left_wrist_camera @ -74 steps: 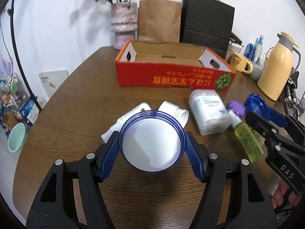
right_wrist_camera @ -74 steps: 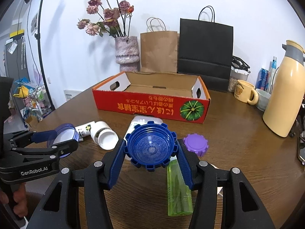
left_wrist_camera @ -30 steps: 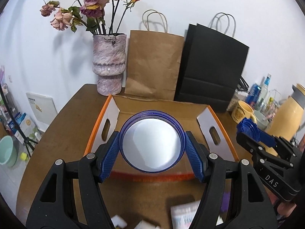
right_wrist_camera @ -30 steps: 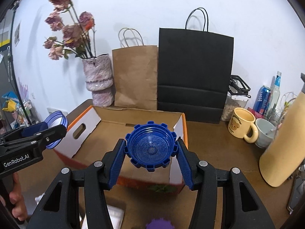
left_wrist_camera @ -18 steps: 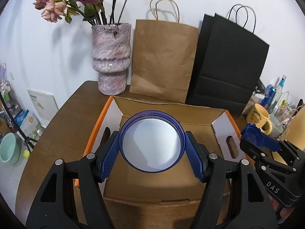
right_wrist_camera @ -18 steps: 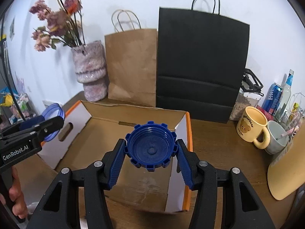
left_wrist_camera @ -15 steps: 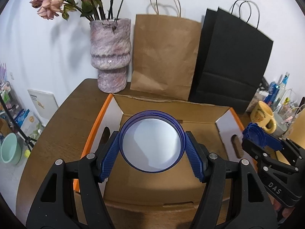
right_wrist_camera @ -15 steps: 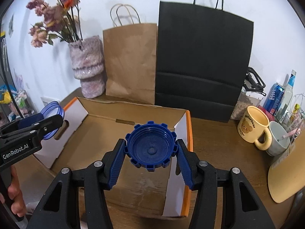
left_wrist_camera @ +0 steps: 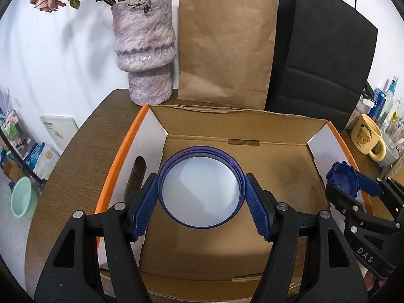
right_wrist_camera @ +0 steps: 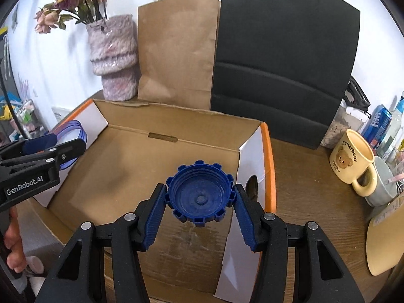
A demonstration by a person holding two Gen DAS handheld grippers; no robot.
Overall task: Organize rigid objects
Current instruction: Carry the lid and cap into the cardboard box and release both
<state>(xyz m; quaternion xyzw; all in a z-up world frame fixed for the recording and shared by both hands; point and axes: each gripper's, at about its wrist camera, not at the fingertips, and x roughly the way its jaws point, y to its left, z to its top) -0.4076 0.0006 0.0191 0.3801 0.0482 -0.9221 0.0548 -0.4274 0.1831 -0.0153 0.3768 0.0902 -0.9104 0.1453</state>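
round lid (left_wrist_camera: pixel 200 190) and notched cap (right_wrist_camera: pixel 199 197) gripped over cardboard box (left_wrist_camera: pixel 282 136).

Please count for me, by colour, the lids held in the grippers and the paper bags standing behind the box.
Blue lids: 2, a round lid in the left gripper and a notched cap in the right gripper.
Brown paper bags: 1.
Black paper bags: 1.
Total: 4.
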